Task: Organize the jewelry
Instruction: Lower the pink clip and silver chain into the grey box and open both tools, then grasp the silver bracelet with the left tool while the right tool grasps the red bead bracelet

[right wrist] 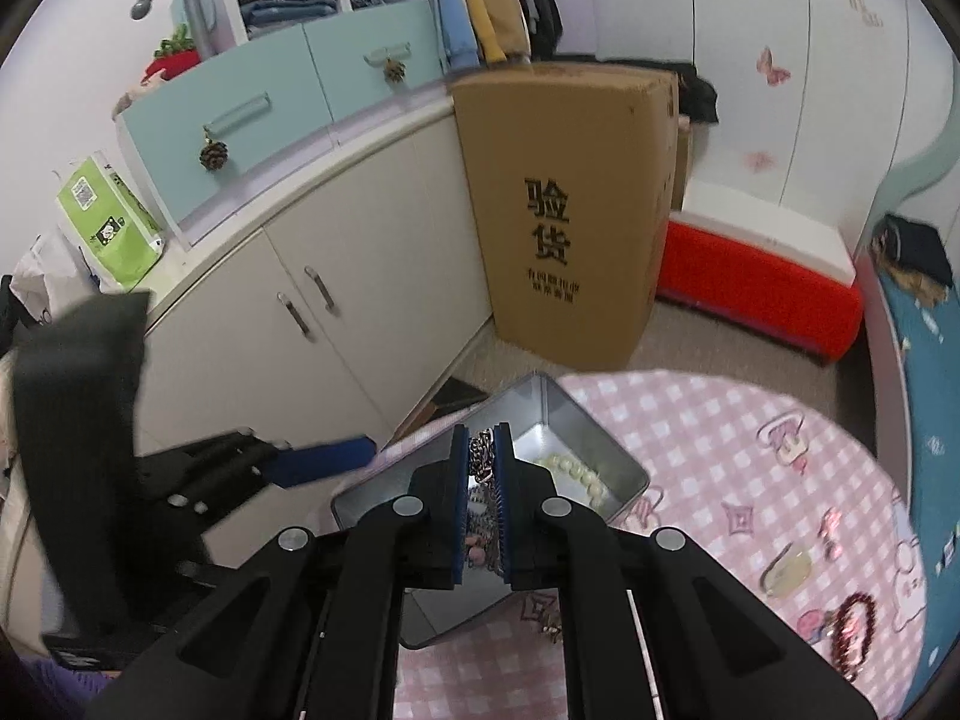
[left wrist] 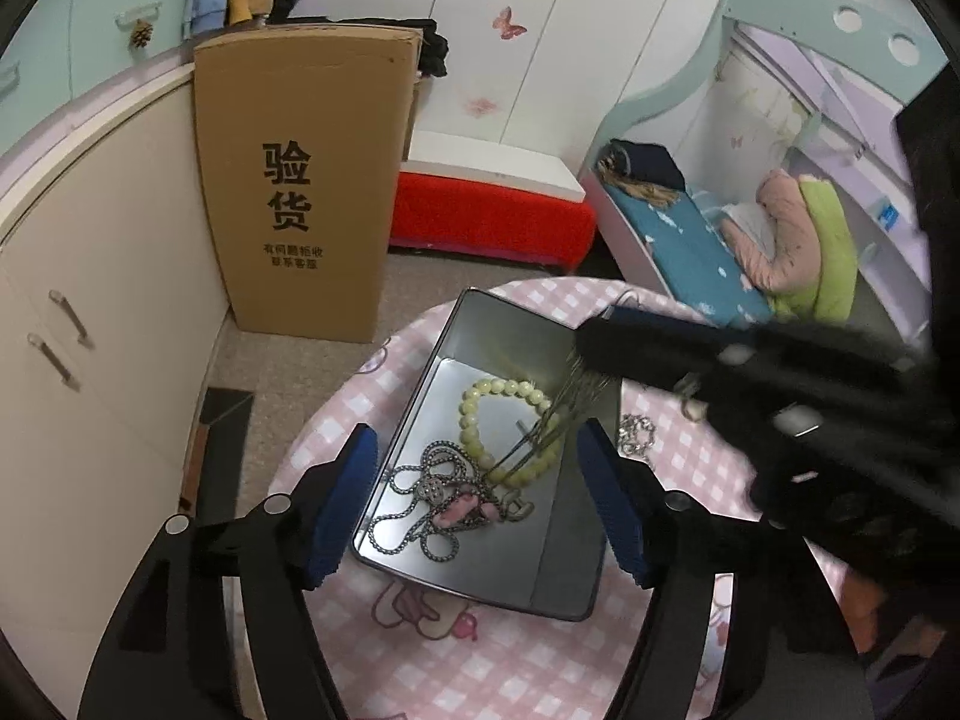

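Observation:
A silver metal tin (left wrist: 576,552) sits on a pink checked round table (left wrist: 480,660). Inside lie a pale yellow bead bracelet (left wrist: 480,408), a silver chain necklace (left wrist: 420,498) and a pink charm (left wrist: 465,510). My left gripper (left wrist: 480,510) is open, its blue pads either side of the tin's near end. My right gripper (right wrist: 483,492) is shut on a thin silver chain (right wrist: 480,456); in the left wrist view the chain (left wrist: 564,414) hangs from it into the tin (right wrist: 624,468) over the bracelet (right wrist: 576,471).
Another silver chain (left wrist: 639,432) lies on the table right of the tin. A dark red bead bracelet (right wrist: 852,630) lies at the table's right edge. A tall cardboard box (left wrist: 306,192), cream cupboards (left wrist: 102,300) and a red bench (left wrist: 492,216) stand beyond.

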`<state>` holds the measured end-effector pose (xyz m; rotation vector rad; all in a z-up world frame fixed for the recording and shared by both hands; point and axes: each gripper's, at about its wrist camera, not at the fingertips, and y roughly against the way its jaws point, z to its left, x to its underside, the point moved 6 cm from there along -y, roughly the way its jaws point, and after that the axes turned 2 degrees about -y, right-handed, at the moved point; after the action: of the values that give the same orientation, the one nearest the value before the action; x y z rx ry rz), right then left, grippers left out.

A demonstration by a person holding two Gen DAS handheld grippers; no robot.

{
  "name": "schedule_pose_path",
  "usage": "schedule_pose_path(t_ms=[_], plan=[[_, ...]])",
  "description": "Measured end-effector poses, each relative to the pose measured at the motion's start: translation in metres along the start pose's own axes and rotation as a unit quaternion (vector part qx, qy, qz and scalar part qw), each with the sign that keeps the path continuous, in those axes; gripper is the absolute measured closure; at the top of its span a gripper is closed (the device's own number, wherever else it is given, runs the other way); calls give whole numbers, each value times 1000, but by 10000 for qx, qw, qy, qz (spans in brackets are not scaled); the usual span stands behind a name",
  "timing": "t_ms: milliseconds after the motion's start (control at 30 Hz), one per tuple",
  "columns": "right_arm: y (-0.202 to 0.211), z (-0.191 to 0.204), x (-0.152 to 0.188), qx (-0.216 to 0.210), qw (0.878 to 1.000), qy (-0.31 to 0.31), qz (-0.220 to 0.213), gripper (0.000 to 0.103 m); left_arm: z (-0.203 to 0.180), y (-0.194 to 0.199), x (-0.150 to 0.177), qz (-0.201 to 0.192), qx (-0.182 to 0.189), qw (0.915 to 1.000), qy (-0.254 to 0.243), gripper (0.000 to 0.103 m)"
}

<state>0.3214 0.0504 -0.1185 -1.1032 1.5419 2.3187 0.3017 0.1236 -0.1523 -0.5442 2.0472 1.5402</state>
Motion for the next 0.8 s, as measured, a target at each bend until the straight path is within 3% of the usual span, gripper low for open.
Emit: schedule_pose_path(t_ms=[100,200,300,467,633,800], plan=[[-4,-5,4,-91,9997,-218,22,92,0,3,-2,22,201,9997,157,35],[1,-6,3,-109,9996,-253,-44,91,2,8,-2,-16,139,9996,251,35],[12,-9,2,-85,9993,-301,-183,64,1,16,-4,-102,38,9995,305,35],[45,-26,1,46,9982,-369,-478,58,-8,38,-9,-421,-380,9979,315,29],[85,-60,14,339,9954,-467,-769,51,-49,56,-14,-717,-197,9971,148,22],[115,-108,41,612,9913,-756,-883,50,-100,44,-10,-578,54,9981,-212,22]])
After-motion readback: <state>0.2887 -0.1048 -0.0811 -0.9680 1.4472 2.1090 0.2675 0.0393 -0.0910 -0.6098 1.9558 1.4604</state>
